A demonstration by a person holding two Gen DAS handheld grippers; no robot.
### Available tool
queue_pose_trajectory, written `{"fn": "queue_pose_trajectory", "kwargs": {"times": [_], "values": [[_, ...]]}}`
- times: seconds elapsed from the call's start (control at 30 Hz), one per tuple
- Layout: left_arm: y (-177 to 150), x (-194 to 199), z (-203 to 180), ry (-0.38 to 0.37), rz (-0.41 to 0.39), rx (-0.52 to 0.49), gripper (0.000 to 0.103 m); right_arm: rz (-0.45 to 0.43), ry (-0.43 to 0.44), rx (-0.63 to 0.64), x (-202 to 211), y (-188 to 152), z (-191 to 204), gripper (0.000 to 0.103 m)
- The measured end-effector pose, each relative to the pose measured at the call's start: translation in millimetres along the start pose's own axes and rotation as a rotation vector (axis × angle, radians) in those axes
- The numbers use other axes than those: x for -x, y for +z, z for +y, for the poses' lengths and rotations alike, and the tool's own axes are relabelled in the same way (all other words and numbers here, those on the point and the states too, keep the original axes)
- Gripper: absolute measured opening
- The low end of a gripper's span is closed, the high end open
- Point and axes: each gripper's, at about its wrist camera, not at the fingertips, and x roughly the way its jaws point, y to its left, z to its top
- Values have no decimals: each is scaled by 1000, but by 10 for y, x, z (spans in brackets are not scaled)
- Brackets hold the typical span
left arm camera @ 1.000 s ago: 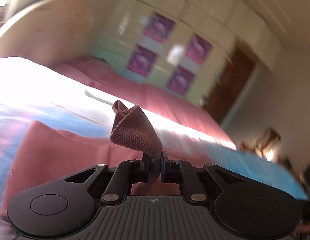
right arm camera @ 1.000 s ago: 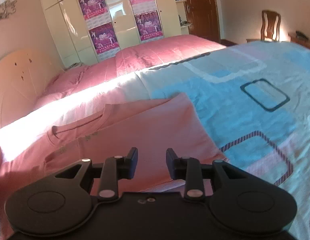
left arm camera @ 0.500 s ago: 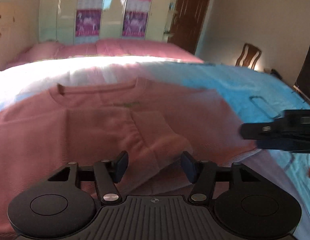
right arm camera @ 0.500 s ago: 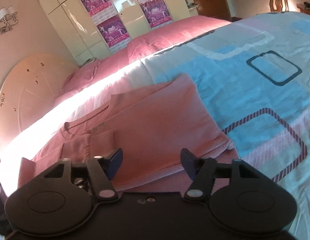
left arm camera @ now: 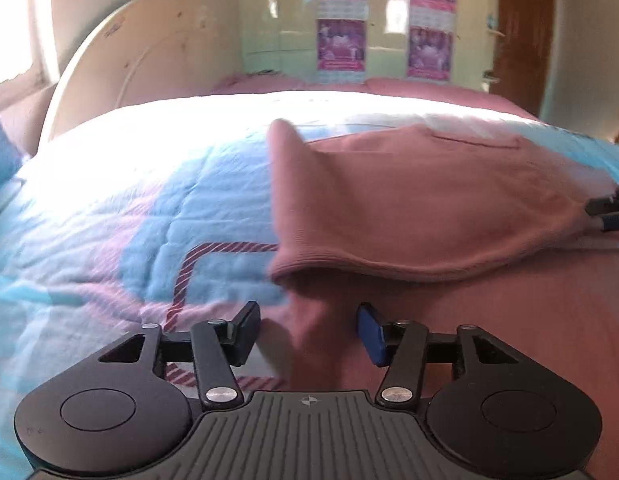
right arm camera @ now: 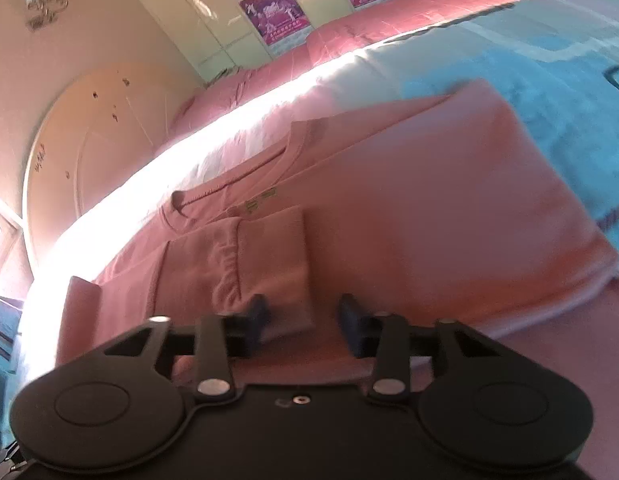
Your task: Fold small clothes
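In the left wrist view the left tongs (left arm camera: 307,330) stand open at lower centre, jaws just narrowing, empty, over the near hem of the pink knit long-sleeved top (left arm camera: 409,208) spread on the blue-and-pink patterned quilt (left arm camera: 121,220). In the right wrist view the right tongs (right arm camera: 305,320) gape at lower centre, also closing, straddling the folded-in sleeve cuff (right arm camera: 269,264) without pinching. Closing now risks catching both layers and dragging the fold askew.

Pink shirt (right arm camera: 409,220) on patterned bedspread (right arm camera: 549,60)
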Motion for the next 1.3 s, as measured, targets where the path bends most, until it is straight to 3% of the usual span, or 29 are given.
{"fn": "queue_pose_trajectory", "kwargs": {"times": [0.1, 0.2, 0.23, 0.27, 0.4, 0.43, 0.53, 0.6, 0.87, 1.1, 1.13, 1.17, 1.2, 1.3], "values": [[86, -89, 31, 0, -22, 18, 42, 15, -21, 69, -82, 22, 141, 11], [174, -229, 5, 10, -18, 18, 28, -9, -63, 180, -58, 21, 298, 7], [181, -237, 26, 5, -17, 28, 19, -39, -69, 215, 11, 32, 351, 7], [173, -242, 62, 2, -15, 37, 15, -72, -72, 234, 102, 60, 383, 6], [148, -404, 79, -19, -14, 26, 13, -259, -70, 244, 642, 171, 381, 5], [142, -396, 78, -17, -15, 14, 13, -263, -89, 246, 690, 170, 347, 5], [135, -382, 80, -18, -10, 14, 13, -129, -171, 261, 482, 76, 163, 5], [157, -386, 86, -23, -6, 18, 13, -94, -176, 234, 398, -13, 53, 5], [203, -391, 76, -31, -2, 9, 13, -113, -182, 229, 441, -144, 43, 5], [204, -359, 89, -55, 11, 0, 13, -57, -206, 241, 318, -196, -15, 6], [218, -309, 120, -63, 10, 13, 13, -53, -209, 243, 341, -189, -16, 12], [232, -205, 151, -59, -14, 29, 13, -66, -227, 249, 397, -180, 1, 26], [246, -89, 151, -54, -44, 23, 13, -103, -250, 260, 499, -167, 41, 29], [316, 53, -7, -84, -79, 20, 13, -138, -189, 303, 642, -118, 219, 23]]}}
